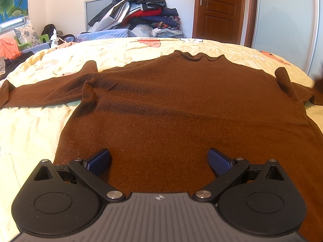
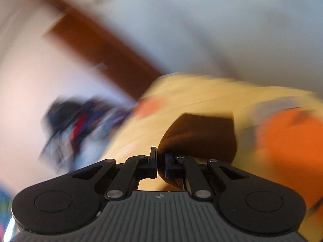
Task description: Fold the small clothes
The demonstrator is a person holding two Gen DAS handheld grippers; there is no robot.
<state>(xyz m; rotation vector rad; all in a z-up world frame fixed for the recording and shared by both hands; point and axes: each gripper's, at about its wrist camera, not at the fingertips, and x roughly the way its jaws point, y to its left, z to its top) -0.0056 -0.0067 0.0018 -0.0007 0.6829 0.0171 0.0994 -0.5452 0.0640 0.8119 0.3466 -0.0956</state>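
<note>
Brown sweater (image 1: pixel 181 104) flat on bed (image 1: pixel 30 137). Left gripper (image 1: pixel 159 159) over sweater hem, jaws wide, empty. Right gripper (image 2: pixel 160 162) jaws clamped on sweater sleeve (image 2: pixel 201 135).

Pretty clearly a bedroom in someone's home. There's a bed (image 1: pixel 121 48) with a pale yellow cartoon-print sheet filling the middle of the frame, a big heap of clothes (image 1: pixel 139 10) piled against the back wall, a wooden door (image 1: pixel 220 10) upper right, and a floral pillow (image 1: pixel 27 33) at far left.
</note>
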